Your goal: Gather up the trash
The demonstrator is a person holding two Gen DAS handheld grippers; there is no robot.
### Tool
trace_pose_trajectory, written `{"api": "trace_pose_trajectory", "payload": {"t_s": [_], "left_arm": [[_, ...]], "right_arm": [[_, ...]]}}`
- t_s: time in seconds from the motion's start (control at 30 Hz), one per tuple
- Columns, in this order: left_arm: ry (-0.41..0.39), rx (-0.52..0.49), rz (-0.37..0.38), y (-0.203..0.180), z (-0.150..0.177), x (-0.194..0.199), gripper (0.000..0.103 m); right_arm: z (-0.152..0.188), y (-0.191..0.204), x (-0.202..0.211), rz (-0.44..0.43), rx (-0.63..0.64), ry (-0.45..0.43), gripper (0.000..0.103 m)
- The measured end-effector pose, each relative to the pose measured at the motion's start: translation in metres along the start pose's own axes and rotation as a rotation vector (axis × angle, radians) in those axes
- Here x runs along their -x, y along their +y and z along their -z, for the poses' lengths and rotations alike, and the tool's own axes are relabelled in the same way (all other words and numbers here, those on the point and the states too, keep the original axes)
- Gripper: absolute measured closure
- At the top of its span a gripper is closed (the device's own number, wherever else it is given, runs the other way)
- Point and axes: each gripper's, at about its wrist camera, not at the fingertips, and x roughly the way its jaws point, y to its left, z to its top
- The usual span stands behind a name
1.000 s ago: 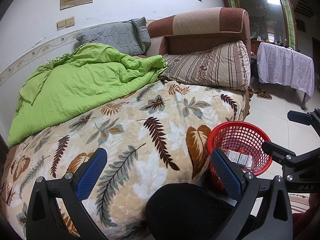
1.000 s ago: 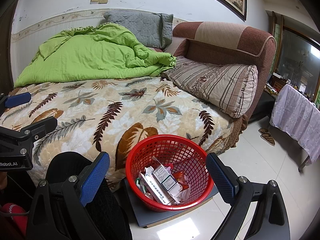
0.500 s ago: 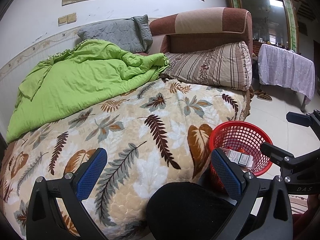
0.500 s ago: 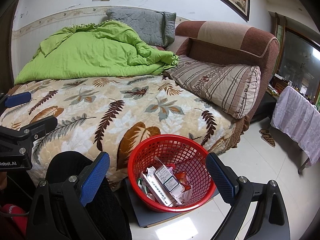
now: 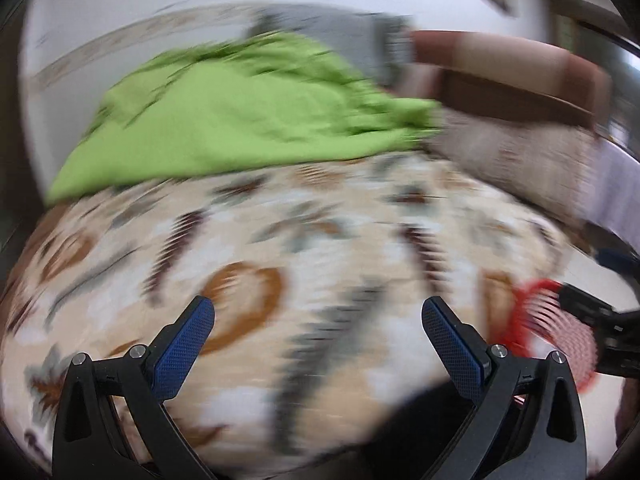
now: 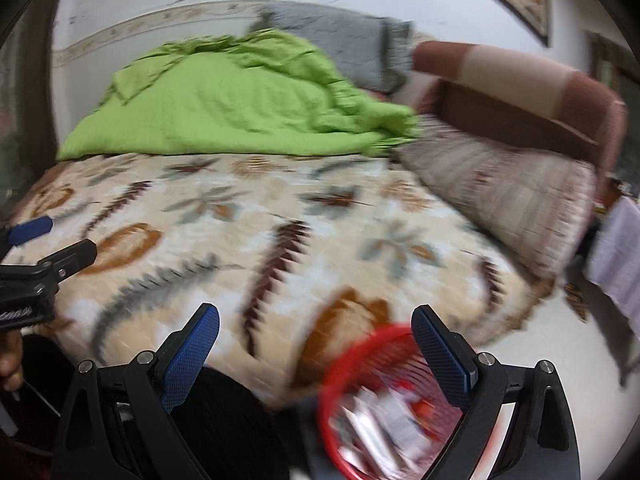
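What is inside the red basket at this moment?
In the right wrist view, the red basket holds a heap of pale packaging with some red bits, too blurred to identify. Its right side is hidden behind a finger of the open right claw.

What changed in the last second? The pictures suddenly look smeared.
Both cameras swung: the red basket slid toward the lower right edge of each view, and the leaf-patterned blanket now fills more of the frame. Nothing was picked up or let go. The left gripper and right gripper have open, empty jaws as before; the green quilt lies unchanged.
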Motion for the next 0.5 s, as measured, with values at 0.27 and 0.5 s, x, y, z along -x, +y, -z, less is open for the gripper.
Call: {"api": "trace_pose_trajectory", "payload": {"t_s": [0.27,0.5], "left_arm": [[0.263,0.286,-0.307,0.138,0.017,-0.085,0.000],[0.290,0.333,-0.309,0.180,0.014,-0.137,0.000]], "right_arm": [[-0.068,0.089,-0.133,-0.203,0.005,0.182,0.004],[-0.084,0.157,-0.249,-0.189,0.004,0.279,0.004]]}}
